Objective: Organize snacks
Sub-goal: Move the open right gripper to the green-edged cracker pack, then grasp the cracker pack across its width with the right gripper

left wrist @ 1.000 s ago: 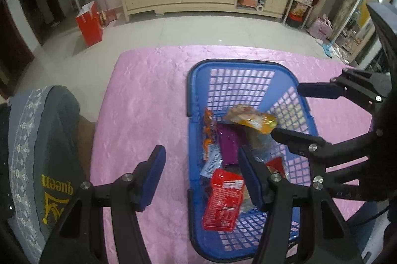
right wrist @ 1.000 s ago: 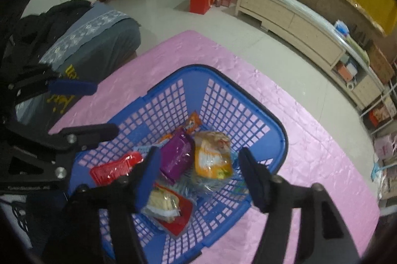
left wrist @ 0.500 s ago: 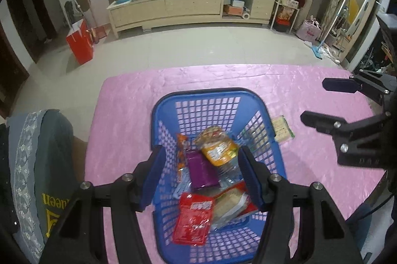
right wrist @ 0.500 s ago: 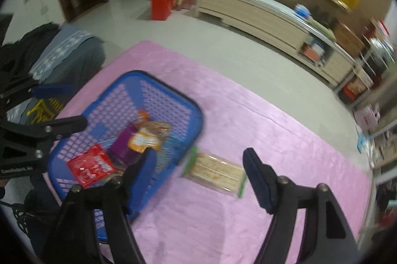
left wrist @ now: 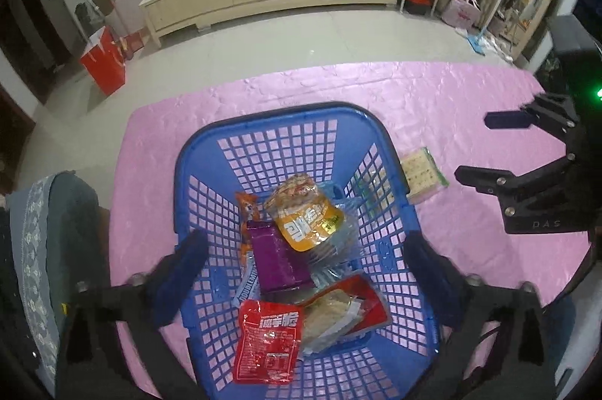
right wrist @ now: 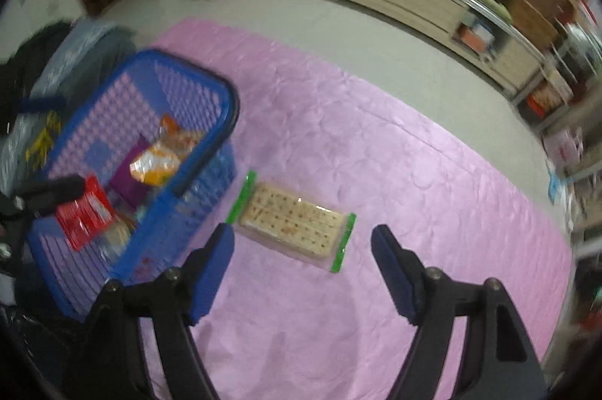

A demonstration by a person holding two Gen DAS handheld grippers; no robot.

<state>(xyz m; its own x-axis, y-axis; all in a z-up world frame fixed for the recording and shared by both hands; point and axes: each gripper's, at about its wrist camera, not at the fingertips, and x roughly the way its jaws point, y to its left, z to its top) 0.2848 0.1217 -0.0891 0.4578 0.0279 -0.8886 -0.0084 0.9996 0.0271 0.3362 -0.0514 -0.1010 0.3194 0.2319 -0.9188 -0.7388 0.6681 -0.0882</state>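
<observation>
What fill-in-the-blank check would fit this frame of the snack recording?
1. The cracker pack lies on the cloth, ____ the basket.
2. The basket is ____ in colour.
3. The right tool hovers over the ____ pack.
4. The red packet lies ____ the basket.

Missing words: outside; blue; cracker; inside

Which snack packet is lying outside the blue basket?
The cracker packet with green ends. It lies alone on the pink cloth beside the basket; the others are inside.
</observation>
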